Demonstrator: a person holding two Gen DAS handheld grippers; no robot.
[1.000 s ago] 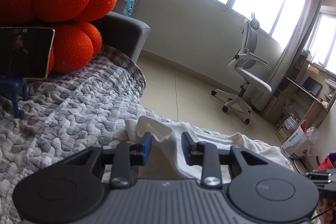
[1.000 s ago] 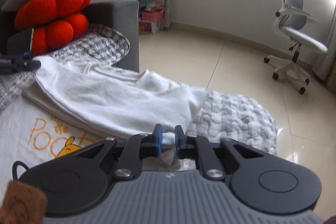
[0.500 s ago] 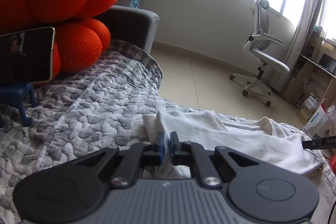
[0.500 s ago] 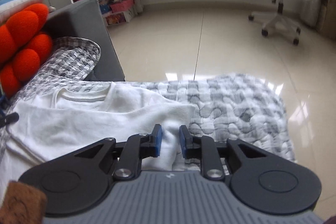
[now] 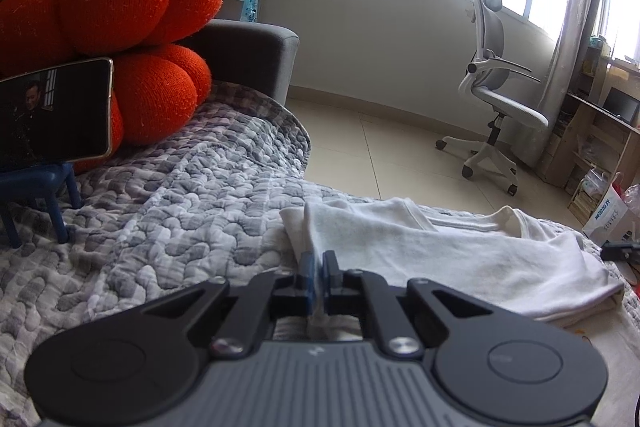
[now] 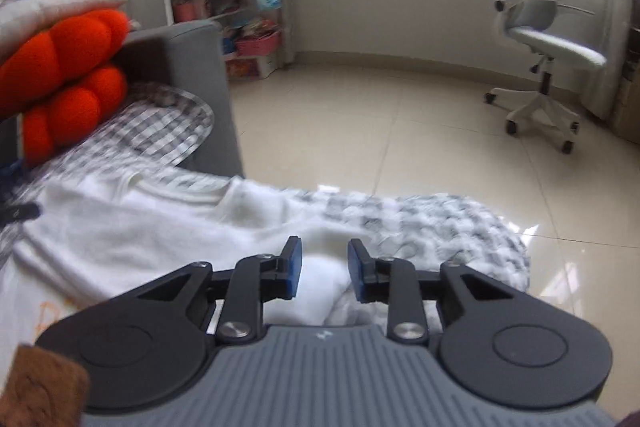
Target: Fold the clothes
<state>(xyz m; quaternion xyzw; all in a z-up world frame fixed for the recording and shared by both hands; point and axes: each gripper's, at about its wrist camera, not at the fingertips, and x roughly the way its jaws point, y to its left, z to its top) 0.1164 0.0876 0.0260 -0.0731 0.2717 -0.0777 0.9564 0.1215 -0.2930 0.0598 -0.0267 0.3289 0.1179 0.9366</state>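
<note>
Pinching a fold of the white shirt (image 5: 440, 251) near its left end, your left gripper (image 5: 319, 267) has its blue pads pressed together on the cloth. The shirt lies stretched across the grey quilt (image 5: 168, 211) along its floor-side edge, folded lengthwise into a long band, collar (image 5: 472, 223) toward the floor, with a cartoon print in orange peeking out at its near side in the right wrist view. Your right gripper (image 6: 323, 269) stands spread at the shirt's other end, its jaws having just opened, a bunched lump of white cloth between the pads but not clearly squeezed. An orange cushion (image 5: 132, 39) sits at the quilt's far left corner against the grey sofa arm (image 5: 248, 55), and a phone (image 5: 52, 115) leans on a small blue stool (image 5: 36, 195) in front of it. Beyond the quilt's edge lie pale floor tiles (image 6: 400, 131), a grey office chair (image 5: 496, 79) under bright windows, and a cluttered white shelf (image 6: 224, 7).
</note>
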